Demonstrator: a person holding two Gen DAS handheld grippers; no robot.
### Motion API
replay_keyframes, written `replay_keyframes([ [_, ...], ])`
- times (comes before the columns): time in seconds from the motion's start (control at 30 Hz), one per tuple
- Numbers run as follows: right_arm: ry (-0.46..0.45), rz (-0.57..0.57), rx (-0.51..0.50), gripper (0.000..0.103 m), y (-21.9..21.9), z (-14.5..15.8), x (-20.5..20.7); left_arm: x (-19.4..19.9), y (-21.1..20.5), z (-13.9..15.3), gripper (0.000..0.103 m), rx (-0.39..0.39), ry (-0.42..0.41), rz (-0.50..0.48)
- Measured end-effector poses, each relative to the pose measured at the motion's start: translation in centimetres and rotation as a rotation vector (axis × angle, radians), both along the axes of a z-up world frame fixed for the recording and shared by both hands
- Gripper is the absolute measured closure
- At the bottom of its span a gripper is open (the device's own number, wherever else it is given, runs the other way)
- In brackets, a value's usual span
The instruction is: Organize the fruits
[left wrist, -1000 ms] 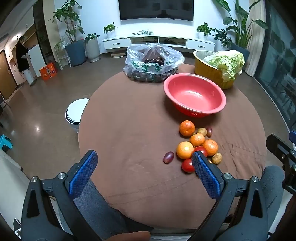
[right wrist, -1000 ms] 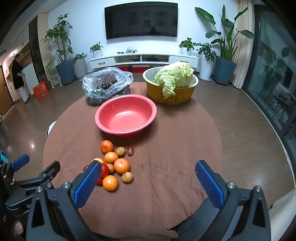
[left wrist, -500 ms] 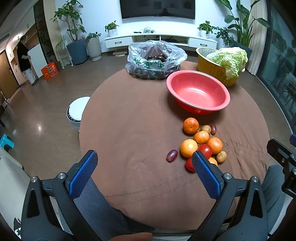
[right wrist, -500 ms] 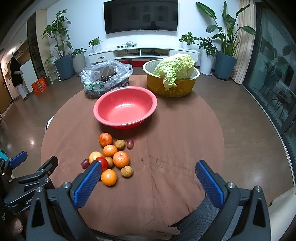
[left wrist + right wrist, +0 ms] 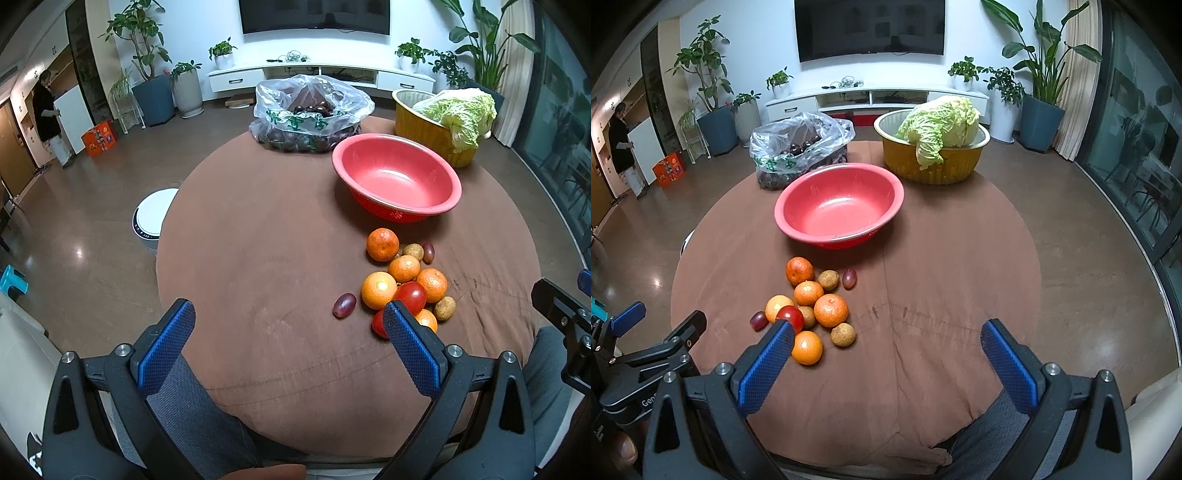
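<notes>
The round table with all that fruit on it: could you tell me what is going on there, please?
A person holds two grippers, sorting fruit. The left gripper and right gripper are both open, above the near edge of the brown table, holding nothing. A cluster of oranges, tomatoes, small brown fruits and grapes lies loose on the cloth. The red bowl behind it is empty, so no fruit has gone into that bowl.

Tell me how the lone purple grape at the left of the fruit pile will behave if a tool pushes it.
The grape looks smooth and oval, so it would probably roll. It lies apart from the pile, with nothing beside it to stop it. Its thin skin may bruise.
</notes>
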State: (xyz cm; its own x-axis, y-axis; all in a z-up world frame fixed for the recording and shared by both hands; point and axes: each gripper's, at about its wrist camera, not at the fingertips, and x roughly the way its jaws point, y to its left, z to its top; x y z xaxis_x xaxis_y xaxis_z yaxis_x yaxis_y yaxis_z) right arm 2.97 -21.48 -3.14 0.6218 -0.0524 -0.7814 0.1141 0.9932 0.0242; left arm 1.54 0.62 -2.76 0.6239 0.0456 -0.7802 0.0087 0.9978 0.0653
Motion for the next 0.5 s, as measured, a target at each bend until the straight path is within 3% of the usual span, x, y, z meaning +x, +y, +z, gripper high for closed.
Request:
replay_keyframes([
  [0.5, 0.001, 0.001, 0.001, 0.000, 0.06, -0.06, -0.01, -0.08, 0.02, -0.20, 0.000, 0.000, 0.001, -0.002],
])
